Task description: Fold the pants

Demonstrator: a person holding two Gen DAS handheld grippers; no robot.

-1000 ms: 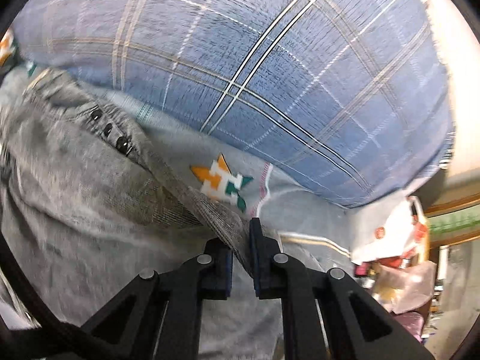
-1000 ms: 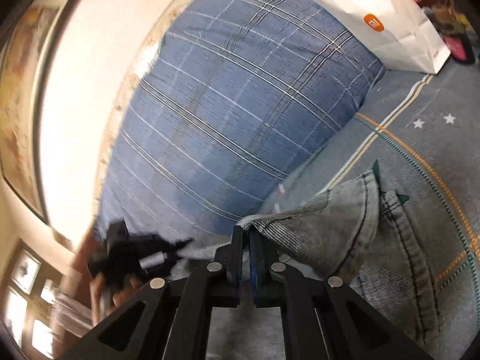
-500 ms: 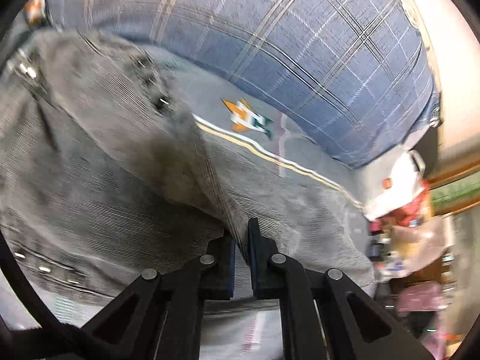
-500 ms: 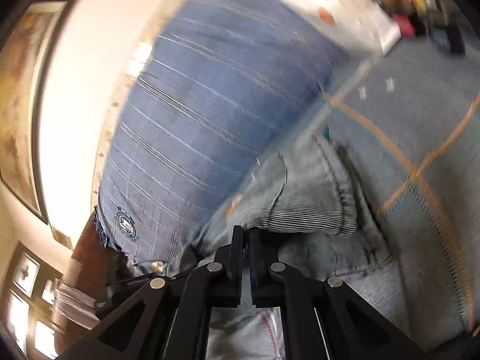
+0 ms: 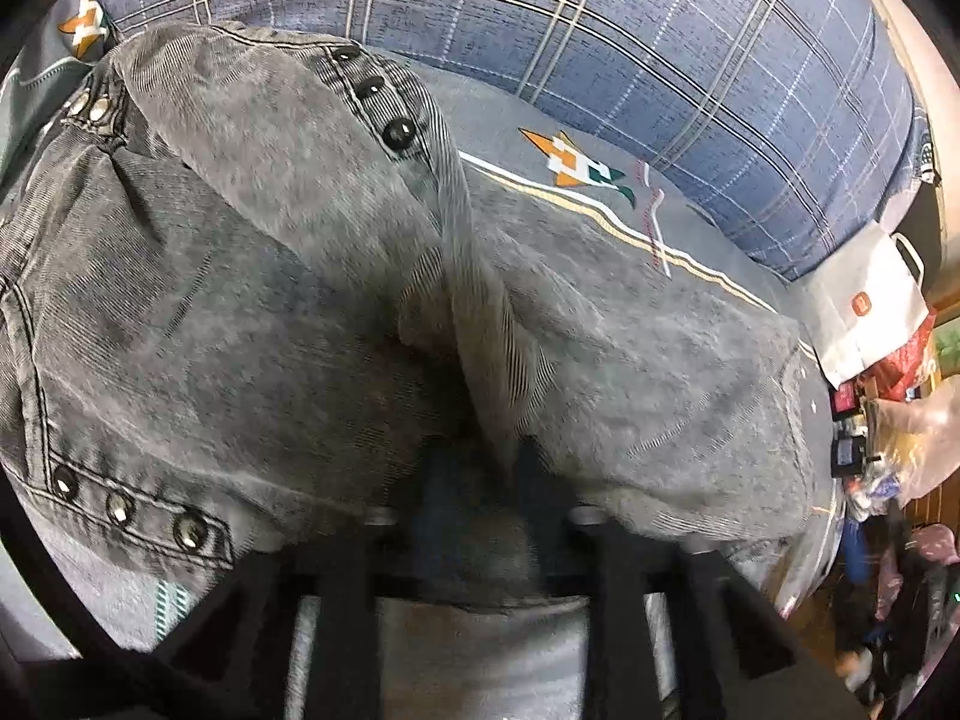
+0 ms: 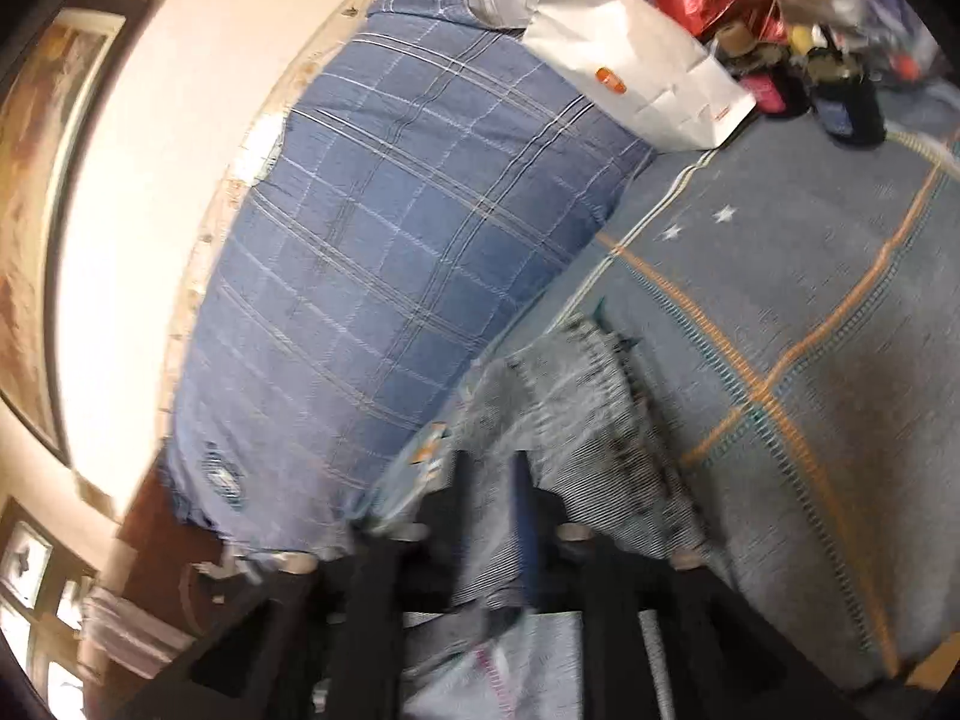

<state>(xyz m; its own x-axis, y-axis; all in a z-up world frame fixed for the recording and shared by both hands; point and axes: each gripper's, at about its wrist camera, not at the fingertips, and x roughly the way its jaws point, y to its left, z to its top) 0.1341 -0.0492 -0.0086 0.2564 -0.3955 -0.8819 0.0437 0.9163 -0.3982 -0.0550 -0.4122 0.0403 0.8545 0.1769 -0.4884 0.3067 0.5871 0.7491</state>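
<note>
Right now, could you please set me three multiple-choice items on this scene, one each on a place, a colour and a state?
1. Where is the white paper bag? A on the pants; B beside the plaid pillow's end; C in a gripper.
2. What colour is the bag's logo? A orange; B green; C black.
3. How is the left gripper? A shut on nothing; B open, pants fabric between its jaws; C out of view.
Key: B, it stands by the pillow's end; A, an orange square shows on it; B, its jaws, which have just been opening, stand apart around a fold.
</note>
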